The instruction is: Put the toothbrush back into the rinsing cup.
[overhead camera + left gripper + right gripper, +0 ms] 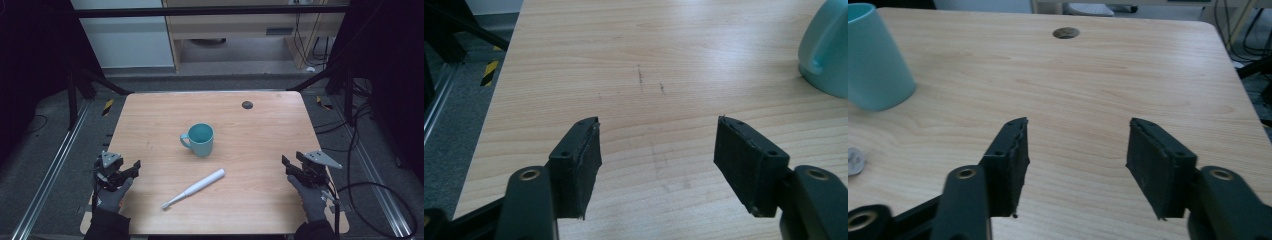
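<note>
Just in front of the teal mug on the tabletop lies a light, stiff, probably slippery electric toothbrush, best pinched mid-handle; left gripper and right gripper both gape empty.

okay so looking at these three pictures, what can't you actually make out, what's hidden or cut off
- Mug: the left gripper view's right edge cuts it; the right gripper view's left edge cuts it. The high view's angle hides its floor.
- Toothbrush: bristles too small in the high view; in the right gripper view just its round end shows, cut by the left edge.
- Dark round spot on the table: too small to identify.
- Forearms: cut by the high view's bottom edge.
</note>
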### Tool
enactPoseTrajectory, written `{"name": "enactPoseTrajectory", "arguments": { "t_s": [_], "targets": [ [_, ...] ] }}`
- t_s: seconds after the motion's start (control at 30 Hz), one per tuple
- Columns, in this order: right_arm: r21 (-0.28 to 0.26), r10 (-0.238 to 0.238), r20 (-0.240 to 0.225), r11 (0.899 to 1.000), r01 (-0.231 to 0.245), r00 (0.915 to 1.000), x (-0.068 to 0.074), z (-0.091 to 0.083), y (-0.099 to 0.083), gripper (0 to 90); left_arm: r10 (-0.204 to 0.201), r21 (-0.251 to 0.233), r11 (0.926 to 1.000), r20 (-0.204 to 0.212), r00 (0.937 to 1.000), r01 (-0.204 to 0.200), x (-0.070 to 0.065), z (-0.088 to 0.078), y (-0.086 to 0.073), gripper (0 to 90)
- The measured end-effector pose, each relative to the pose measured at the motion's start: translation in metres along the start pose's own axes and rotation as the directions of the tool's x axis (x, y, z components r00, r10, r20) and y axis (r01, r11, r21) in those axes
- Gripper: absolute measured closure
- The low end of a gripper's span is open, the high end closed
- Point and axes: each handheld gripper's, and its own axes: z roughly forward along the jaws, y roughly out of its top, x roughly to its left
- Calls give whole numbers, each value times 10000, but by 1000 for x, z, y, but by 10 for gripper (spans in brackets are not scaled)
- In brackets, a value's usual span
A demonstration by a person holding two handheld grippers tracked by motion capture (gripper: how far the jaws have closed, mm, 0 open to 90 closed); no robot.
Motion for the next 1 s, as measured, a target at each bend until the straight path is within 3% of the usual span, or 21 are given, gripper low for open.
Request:
{"name": "enactPoseTrajectory", "arguments": {
  "t_s": [0.37,0.43,0.67,1.0],
  "targets": [
    [501,-412,-1128,9976,471,9928,29,4,7,622,54,172,9998,135,9999,-56,-1,0,-2,386],
    [596,-544,-1532,9962,642,9867,41,6,9,656,174,207,9996,142,9997,-177,-2,1,-2,383],
    [668,-856,-2056,9926,1012,9749,63,17,15,662,337,426,9985,279,9990,-349,-4,4,-3,396],
    [692,-974,-2558,9905,1187,9618,86,28,22,674,425,298,9986,372,9984,-436,-6,3,-3,414]
  ]
}}
